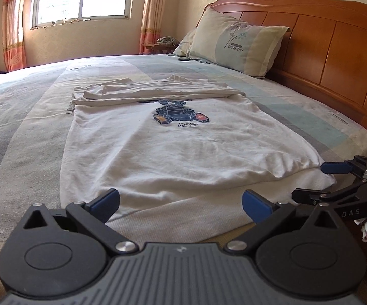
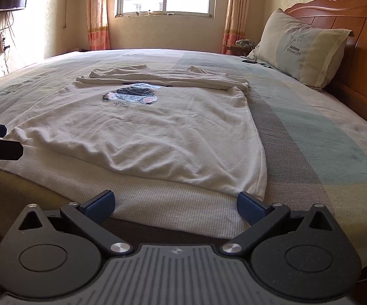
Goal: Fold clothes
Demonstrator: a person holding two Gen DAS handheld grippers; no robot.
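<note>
On the bed (image 1: 30,117), both hand-held grippers gape by the T-shirt (image 1: 183,147); pillow (image 1: 236,45) reads DREAMCITY

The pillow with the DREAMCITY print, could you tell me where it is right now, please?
In both views the pillow leans against the wooden headboard at the far right of the bed, beyond the white T-shirt.

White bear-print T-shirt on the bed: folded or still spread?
Partly folded. The white bear-print T-shirt has its far end doubled over in a band just above the print; the near body and hem lie spread flat.
</note>
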